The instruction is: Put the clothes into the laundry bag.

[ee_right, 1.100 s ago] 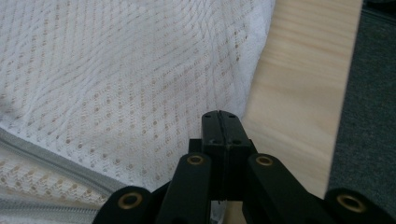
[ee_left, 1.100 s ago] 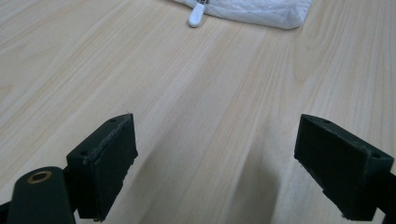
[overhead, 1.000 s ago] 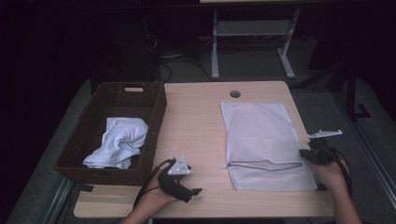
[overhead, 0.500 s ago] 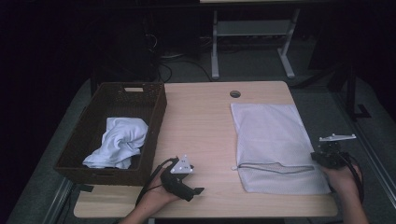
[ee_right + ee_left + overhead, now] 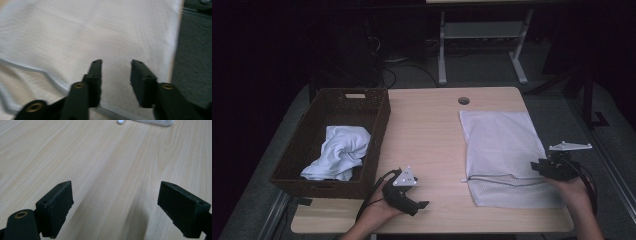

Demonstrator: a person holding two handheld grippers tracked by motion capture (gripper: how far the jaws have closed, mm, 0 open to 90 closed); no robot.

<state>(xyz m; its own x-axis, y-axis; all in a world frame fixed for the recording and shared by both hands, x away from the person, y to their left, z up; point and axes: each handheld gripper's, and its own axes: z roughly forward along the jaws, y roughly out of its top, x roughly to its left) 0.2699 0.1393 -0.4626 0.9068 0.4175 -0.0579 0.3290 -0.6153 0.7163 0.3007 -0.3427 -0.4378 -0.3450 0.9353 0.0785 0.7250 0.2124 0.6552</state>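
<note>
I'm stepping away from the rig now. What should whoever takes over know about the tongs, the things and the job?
Left tongs: open, empty, resting on the table's near edge.
Right tongs: jaws have just been opening, nothing between them, above the mesh bag's right edge.
The bag lies flat on the table's right side, its zip near the front.
White cloth: crumpled in the basket at the left.
Done: bag laid out and let go.
Probably left: getting the cloth into the bag.

Blurred mesh bag, perhaps edge-cropped.
</note>
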